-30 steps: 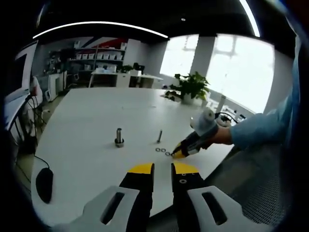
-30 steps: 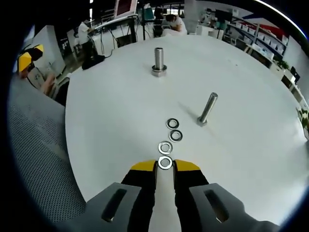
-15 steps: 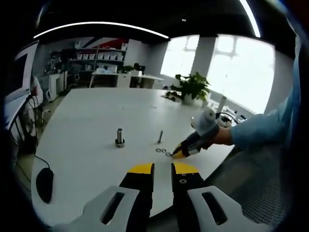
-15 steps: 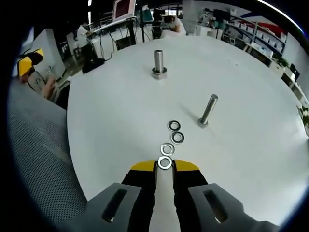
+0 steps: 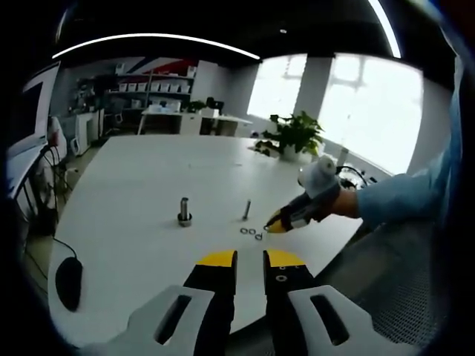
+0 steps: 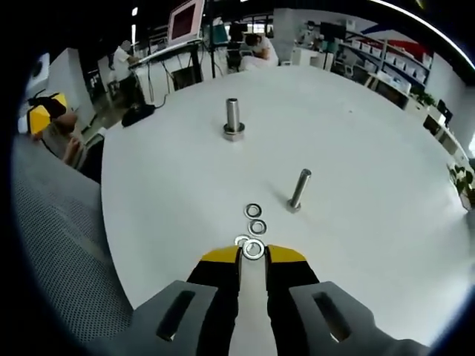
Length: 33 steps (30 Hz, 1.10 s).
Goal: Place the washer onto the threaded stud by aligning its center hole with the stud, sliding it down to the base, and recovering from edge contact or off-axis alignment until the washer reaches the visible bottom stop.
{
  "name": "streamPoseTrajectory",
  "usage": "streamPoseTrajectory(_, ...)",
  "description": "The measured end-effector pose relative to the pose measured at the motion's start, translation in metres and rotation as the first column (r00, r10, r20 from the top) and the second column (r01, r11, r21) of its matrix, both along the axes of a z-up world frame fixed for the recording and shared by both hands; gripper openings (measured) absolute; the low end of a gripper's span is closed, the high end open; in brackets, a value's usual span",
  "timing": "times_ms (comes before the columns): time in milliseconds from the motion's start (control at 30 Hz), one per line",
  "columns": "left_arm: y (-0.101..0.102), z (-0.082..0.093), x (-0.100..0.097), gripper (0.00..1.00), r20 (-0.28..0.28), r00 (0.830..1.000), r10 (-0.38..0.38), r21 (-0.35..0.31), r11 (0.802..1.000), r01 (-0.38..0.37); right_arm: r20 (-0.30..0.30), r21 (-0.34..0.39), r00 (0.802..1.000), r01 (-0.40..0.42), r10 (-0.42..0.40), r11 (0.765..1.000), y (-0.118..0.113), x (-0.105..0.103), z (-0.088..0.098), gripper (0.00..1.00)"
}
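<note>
My right gripper [image 6: 253, 252] is shut on a steel washer [image 6: 254, 249], pinched at the yellow tips and held above the white table [image 6: 163, 193]. Three more washers [image 6: 257, 225] lie in a short row just below and beyond the tips. Past them stands a thin threaded stud [image 6: 298, 190], and farther back a thick bolt in a nut [image 6: 233, 120]. In the left gripper view the right gripper [image 5: 274, 224] hovers close to the stud [image 5: 246, 210] and the washers [image 5: 252, 233]. My left gripper [image 5: 250, 259] hangs back over the table's near edge, jaws a narrow gap apart, holding nothing.
A black mouse [image 5: 68, 282] with its cable lies at the table's left edge. A potted plant [image 5: 297, 133] stands at the far side. A person's blue sleeve [image 5: 401, 200] reaches in from the right. Desks, monitors and seated people lie beyond the table [image 6: 223, 37].
The right gripper has risen off the table with the washer in its tips, so the stud and the loose washers look smaller and farther. The left gripper has stayed still.
</note>
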<state>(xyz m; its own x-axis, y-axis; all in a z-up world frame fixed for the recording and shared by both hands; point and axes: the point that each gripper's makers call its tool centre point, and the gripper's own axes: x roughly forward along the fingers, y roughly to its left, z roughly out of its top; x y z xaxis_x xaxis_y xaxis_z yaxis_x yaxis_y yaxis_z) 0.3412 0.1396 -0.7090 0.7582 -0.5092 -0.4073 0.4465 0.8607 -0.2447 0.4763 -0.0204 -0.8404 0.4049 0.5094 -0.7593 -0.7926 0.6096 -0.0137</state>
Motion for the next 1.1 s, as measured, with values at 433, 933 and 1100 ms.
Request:
streamPoseTrajectory(433,-0.001,-0.001,0.000,0.12,-0.003,1.000,-0.006,0.005,1.000,0.006,0.085,0.045,0.995,0.055,-0.058,0.997,-0.001,0.018,0.020,0.14)
streamPoseTrajectory(933,-0.003,-0.003,-0.002,0.12,-0.014,1.000,-0.023,0.017,1.000,0.023,0.169,0.054,0.983,0.068,-0.076,0.996,0.008,0.043,0.034,0.14)
streamPoseTrajectory(1100,-0.002,-0.004,-0.002,0.12,-0.017,1.000,-0.023,0.018,1.000,0.023,0.177,0.063,0.980,0.084,-0.094,0.994,0.010,0.050,0.035,0.14)
